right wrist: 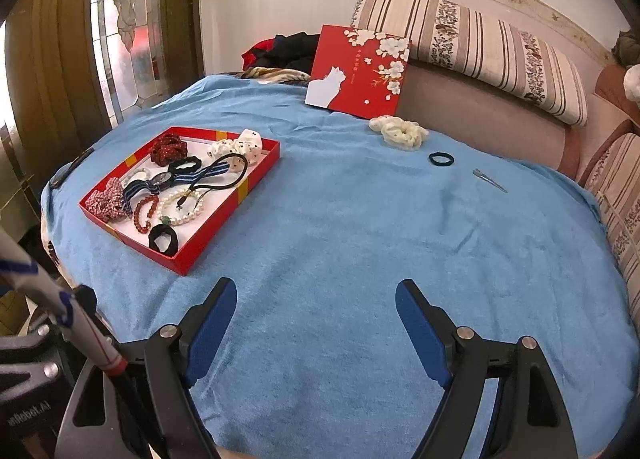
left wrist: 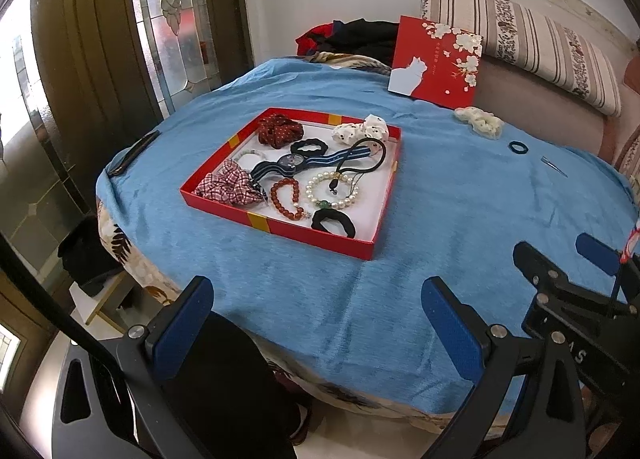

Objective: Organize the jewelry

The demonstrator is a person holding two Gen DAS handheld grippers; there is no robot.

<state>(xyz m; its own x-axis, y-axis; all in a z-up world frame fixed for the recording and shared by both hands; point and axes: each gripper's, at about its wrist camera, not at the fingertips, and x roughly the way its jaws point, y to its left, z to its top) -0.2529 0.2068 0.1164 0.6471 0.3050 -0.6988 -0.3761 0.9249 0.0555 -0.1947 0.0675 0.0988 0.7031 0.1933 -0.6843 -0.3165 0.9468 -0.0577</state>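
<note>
A shallow red box (left wrist: pixel 320 239) (right wrist: pixel 208 247) on the blue cloth holds scrunchies, bead bracelets, a watch and black hair ties. Outside it lie a cream scrunchie (left wrist: pixel 480 122) (right wrist: pixel 400 131), a small black hair tie (left wrist: pixel 518 147) (right wrist: pixel 441 159) and a metal hair clip (left wrist: pixel 554 167) (right wrist: pixel 490 180). My left gripper (left wrist: pixel 316 323) is open and empty at the table's near edge. My right gripper (right wrist: pixel 316 319) is open and empty over bare cloth; it also shows in the left wrist view (left wrist: pixel 568 255).
The red box lid with a white cat (left wrist: pixel 436 63) (right wrist: pixel 356 71) leans against a striped sofa cushion (right wrist: pixel 480 51) at the back. A dark phone (left wrist: pixel 134 153) lies at the table's left edge. Dark clothes (left wrist: pixel 356 39) are piled behind the table.
</note>
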